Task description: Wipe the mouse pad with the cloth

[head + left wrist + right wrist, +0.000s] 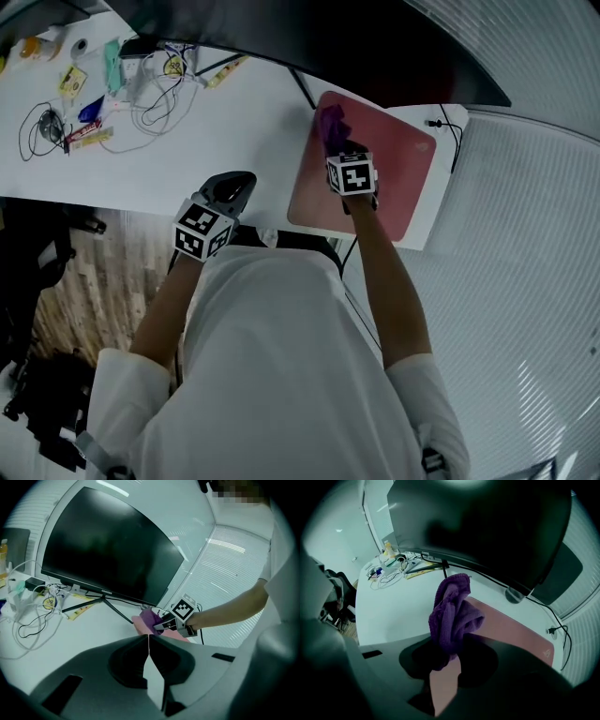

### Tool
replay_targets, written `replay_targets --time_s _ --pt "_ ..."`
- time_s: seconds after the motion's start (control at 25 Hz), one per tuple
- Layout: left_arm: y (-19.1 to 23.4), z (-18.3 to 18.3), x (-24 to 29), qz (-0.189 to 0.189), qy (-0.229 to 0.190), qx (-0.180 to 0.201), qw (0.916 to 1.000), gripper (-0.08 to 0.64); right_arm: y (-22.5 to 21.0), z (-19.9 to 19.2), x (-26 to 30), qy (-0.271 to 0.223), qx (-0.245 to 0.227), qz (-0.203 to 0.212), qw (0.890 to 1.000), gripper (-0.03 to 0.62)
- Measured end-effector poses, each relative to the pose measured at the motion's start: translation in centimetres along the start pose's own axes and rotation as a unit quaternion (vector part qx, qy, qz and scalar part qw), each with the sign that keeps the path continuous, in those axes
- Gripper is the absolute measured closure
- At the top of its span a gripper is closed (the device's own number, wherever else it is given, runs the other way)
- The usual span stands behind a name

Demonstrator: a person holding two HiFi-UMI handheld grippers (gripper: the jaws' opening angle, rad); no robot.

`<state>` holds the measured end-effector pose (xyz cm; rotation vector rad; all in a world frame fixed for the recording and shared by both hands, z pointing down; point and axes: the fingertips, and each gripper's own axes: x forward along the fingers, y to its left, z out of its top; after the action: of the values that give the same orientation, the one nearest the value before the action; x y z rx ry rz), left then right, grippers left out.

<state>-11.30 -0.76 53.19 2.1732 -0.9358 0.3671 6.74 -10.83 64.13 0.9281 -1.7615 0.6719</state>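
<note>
In the head view, the mouse pad (386,159) lies flat on the white desk (216,122), just in front of the monitor (309,37) and towards its right end. The right tongs (336,142) reach over the pad with the purple cloth (330,122) bunched at their tip. The cloth sits at the pad corner nearest the monitor, probably so that a stroke can run back from there. The left tongs (234,184) rest further from the monitor, on bare desk, likely parked out of the way because the wiping needs one hand. The person's own body hides the near edge of the desk. The clutter of cables (155,98) under the monitor's left end is too small to sort out. In the left gripper view, the left tongs are pressed together with nothing between them. Beyond them the right tongs show in front of the monitor's stand, and most of the pad is hidden behind the dark body of the left tongs. In the right gripper view, the right tongs are clamped on the cloth, which stands up in a loose fold towards the monitor. Whether its lower edge actually presses on the pad cannot be made out. The pad's near part is hidden by the tongs.
</note>
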Motion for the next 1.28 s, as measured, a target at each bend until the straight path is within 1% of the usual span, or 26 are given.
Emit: replay_targets --time_s 0.24,0.44,0.56,0.76,0.92,1.0,1.12,1.28 --pt "-1.3 -0.7 1.9 -0.031 0.022 0.024 0.999 0.537 0.4 -2.6 -3.2 -0.033 0.031 -0.005 0.999 0.482" --pt "-3.7 -0.7 3.4 -0.058 0.04 0.047 0.9964 0.537 0.1 -5.4 -5.6 -0.05 0.06 -0.008 0.997 0.482" --pt "-5.0 -0.6 4.1 -0.066 0.048 0.06 0.9949 0.537 -0.1 -6.8 -7.1 -0.062 0.082 -0.005 0.995 0.482" --pt "-7.7 0.0 4.1 -0.058 0.037 0.068 0.9953 0.537 -0.4 -9.1 -10.1 -0.095 0.125 0.01 0.987 0.482" --pt "-9.5 -0.2 3.6 -0.048 0.03 0.064 0.9963 0.537 -0.4 -10.6 -11.8 -0.114 0.131 0.019 0.985 0.482" --pt "-10.6 -0.8 2.9 -0.043 0.027 0.055 0.9972 0.537 -0.2 -11.3 -12.7 -0.121 0.135 0.025 0.983 0.482" --pt "-12.5 -2.1 2.2 -0.03 0.023 0.053 0.9979 0.537 -0.3 -12.5 -14.5 -0.14 0.148 0.038 0.978 0.482" --pt "-15.3 -4.8 1.5 -0.012 0.016 0.034 0.9992 0.537 -0.3 -15.0 -16.9 -0.161 0.154 0.052 0.973 0.482"
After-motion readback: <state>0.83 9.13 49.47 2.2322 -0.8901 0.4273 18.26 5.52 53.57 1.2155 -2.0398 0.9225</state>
